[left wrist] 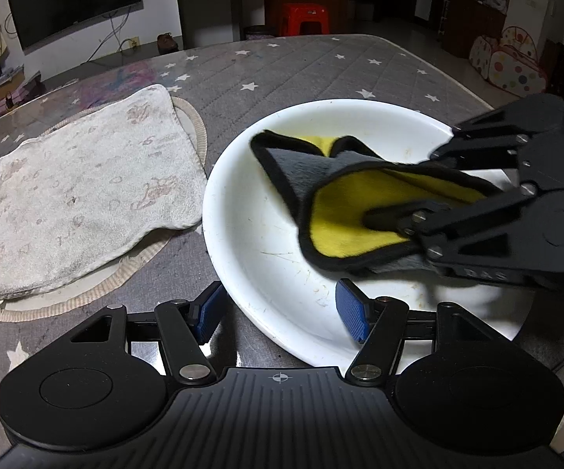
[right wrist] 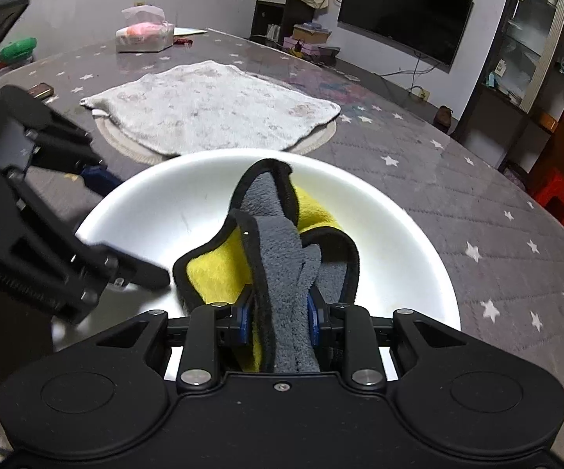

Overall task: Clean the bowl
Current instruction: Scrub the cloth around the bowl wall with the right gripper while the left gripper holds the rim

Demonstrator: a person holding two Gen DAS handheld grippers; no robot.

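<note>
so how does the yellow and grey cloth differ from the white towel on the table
The yellow and grey cloth is bunched and folded; the white towel lies spread flat.
The cloth is bright, two-coloured with black edging; the towel is pale with a faint, worn print.
The cloth is pinched in the right hand-held gripper inside the white bowl; the towel lies untouched beside the bowl on a round mat.
Both are soft fabric.
</note>
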